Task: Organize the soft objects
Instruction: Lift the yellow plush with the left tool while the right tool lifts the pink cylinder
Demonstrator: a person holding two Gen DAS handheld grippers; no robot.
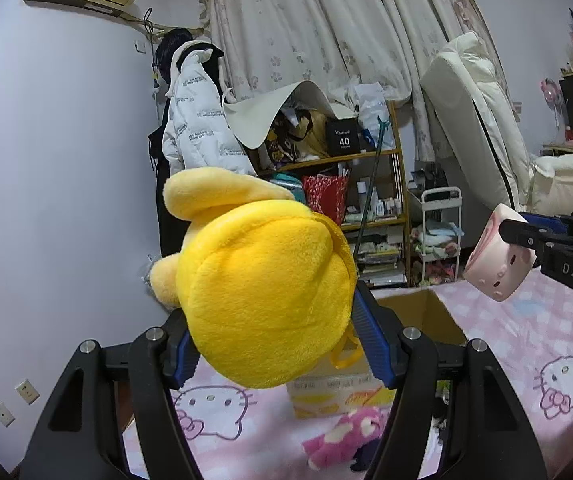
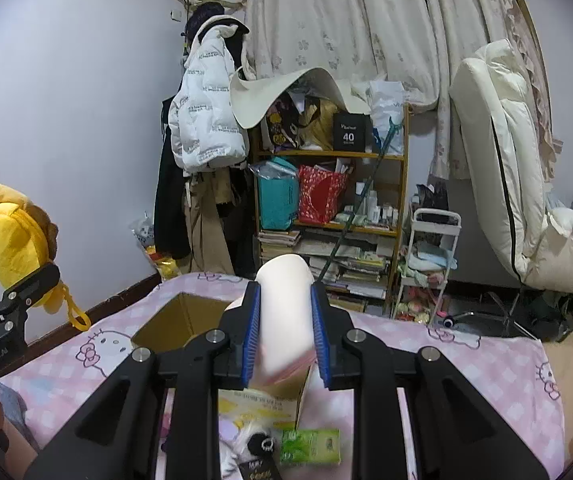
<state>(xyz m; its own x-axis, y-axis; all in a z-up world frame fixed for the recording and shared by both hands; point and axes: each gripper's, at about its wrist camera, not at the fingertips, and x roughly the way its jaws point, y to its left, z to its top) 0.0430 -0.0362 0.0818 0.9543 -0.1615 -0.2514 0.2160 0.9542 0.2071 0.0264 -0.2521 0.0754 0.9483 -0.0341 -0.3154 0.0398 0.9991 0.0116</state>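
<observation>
Above the bed, both tongs carry a soft toy over the open box.

Nearest, the left gripper (image 1: 274, 344) is clamped on the yellow plush (image 1: 262, 296), while the right gripper (image 2: 286, 336) squeezes the pink cube toy (image 2: 284, 312), both held high, probably so they can drop into the cardboard box (image 2: 190, 316) just below. On the pink sheet (image 1: 518, 344) beside the box lies a pink plush (image 1: 342, 436), apparently still to collect. Farther off stands the cluttered shelf (image 2: 366, 184).

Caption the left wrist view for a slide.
Left gripper clamps a yellow plush above the open box; right gripper holds a pink cube.
</observation>
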